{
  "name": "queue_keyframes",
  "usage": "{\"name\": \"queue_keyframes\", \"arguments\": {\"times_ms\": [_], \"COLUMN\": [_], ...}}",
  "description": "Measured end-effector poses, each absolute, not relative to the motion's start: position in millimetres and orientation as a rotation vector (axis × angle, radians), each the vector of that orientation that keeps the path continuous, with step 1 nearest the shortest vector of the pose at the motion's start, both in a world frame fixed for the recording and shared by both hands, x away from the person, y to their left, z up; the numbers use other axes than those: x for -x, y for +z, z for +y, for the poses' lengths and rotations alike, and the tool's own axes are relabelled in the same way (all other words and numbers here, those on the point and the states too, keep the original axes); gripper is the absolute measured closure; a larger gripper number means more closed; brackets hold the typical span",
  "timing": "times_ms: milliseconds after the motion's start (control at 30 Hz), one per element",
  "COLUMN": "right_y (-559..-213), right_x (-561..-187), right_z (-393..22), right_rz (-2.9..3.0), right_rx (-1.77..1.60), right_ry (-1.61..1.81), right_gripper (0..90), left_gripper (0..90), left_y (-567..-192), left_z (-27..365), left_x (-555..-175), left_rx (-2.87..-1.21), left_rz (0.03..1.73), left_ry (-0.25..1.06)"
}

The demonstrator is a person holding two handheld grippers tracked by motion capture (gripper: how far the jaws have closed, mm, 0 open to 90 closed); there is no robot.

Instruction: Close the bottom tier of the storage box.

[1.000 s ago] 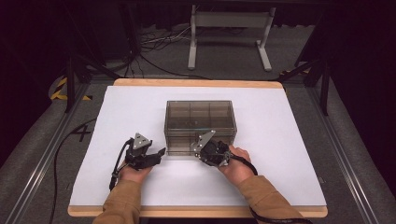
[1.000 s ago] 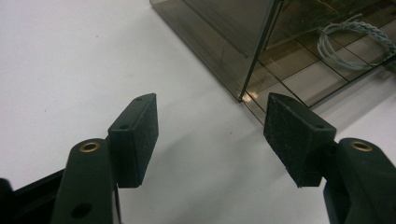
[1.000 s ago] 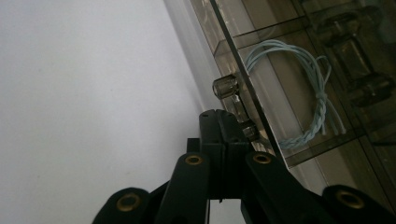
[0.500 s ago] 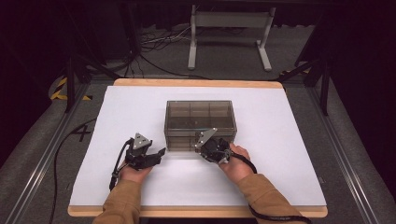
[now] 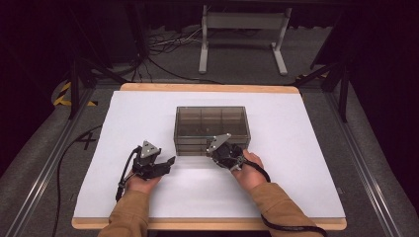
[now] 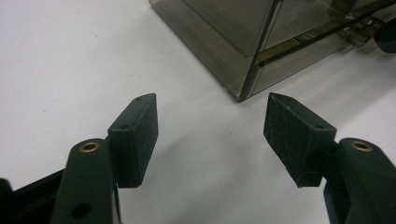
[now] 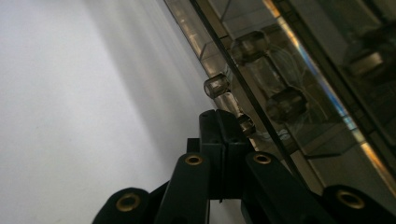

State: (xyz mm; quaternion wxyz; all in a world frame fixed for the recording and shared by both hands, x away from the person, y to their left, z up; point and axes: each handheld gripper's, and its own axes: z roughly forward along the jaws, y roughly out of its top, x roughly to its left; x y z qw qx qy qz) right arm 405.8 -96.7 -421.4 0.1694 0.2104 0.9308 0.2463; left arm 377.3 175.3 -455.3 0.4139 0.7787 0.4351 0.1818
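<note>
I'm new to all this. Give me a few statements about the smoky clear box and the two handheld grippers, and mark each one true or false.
1. The left gripper has its jaws open with nothing between them. True.
2. The right gripper has its jaws wide open. False: they are shut, tips at the box's front edge.
3. The box sits on the white table top. True.
4. The box's lid is raised. False: it lies flat and closed.
5. The left gripper grips the box's corner. False: it rests apart from the box.
</note>
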Motion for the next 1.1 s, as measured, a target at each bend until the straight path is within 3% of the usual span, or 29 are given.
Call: {"name": "queue_keyframes", "arguments": {"times_ms": [1100], "right_y": [-421.4], "right_x": [-403.3], "right_z": [-99.7], "right_rz": [2.585], "right_rx": [-0.616], "right_ry": [0.793], "right_gripper": [90.0], "left_gripper": [36.1], "left_y": [-455.1], "left_z": [175.5], "left_x": [-377.6], "left_rx": [-1.957], "left_rz": [1.096], "left_ry": [0.454]}}
